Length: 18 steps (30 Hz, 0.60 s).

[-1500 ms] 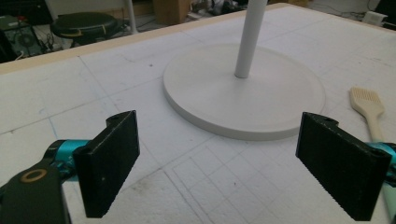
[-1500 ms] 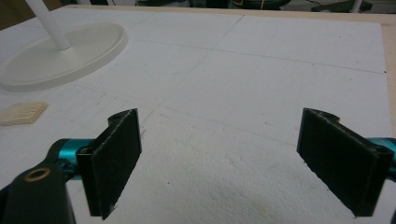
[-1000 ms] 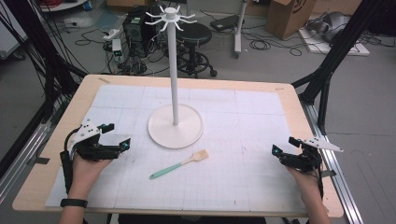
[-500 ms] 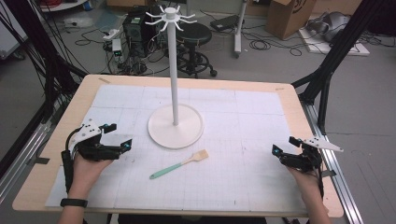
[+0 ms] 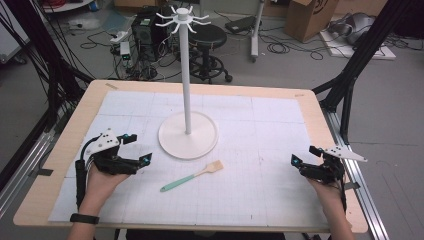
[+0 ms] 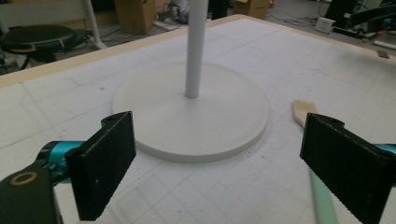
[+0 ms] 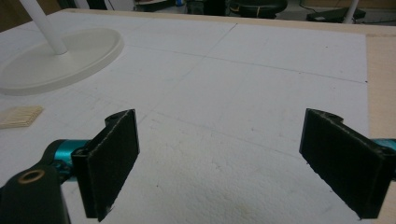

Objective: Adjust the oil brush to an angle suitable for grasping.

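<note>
Spatula (image 5: 192, 176) lies just beside stand base (image 5: 188, 136), near left claw (image 5: 136, 149).

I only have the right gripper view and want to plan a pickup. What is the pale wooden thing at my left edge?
Observer: It is the blade of a spatula with a mint-green handle, lying flat on the table.
Operator: Where is the other gripper?
Observer: The left gripper is open, on the spatula's handle side, and not touching it.
Operator: What is on top of that white pole?
Observer: The stand ends in a ring of hooks, and nothing hangs on them.
</note>
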Each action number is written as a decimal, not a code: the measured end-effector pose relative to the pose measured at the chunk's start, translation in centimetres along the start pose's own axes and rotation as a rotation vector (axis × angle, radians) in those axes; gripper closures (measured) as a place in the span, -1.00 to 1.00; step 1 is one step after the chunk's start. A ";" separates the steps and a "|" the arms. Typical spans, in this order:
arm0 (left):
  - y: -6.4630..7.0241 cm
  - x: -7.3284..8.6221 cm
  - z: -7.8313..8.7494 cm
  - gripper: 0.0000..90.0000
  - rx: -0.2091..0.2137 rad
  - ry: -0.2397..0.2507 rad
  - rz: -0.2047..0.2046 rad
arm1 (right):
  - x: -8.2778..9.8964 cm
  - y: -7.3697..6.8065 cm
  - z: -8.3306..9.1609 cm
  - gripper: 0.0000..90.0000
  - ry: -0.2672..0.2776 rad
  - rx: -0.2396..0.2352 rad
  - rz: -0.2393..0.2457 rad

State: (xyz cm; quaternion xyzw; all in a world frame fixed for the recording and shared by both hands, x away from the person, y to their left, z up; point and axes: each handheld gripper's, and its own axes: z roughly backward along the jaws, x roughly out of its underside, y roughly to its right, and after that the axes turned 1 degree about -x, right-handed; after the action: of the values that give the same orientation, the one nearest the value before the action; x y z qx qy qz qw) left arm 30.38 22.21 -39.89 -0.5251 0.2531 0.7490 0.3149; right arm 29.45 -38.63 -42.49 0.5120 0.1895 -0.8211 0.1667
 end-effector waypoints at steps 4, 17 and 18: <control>0.6 -0.2 -0.9 -0.75 0.038 -0.005 0.005 | 0.0 0.0 -0.2 -0.76 -0.009 -0.004 0.004; 4.3 -0.6 -5.3 -0.73 0.100 -0.086 -0.048 | 0.0 0.1 -0.3 -0.76 -0.023 -0.002 0.001; 4.6 -0.6 -5.5 -0.73 0.104 -0.087 -0.050 | 0.0 0.1 -0.3 -0.76 -0.024 -0.002 0.005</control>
State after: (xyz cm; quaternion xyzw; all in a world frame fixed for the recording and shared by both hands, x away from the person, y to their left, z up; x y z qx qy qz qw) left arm 30.58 15.08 -40.87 -0.4812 0.2647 0.7487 0.3712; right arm 29.71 -38.53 -42.67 0.5024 0.1871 -0.8265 0.1717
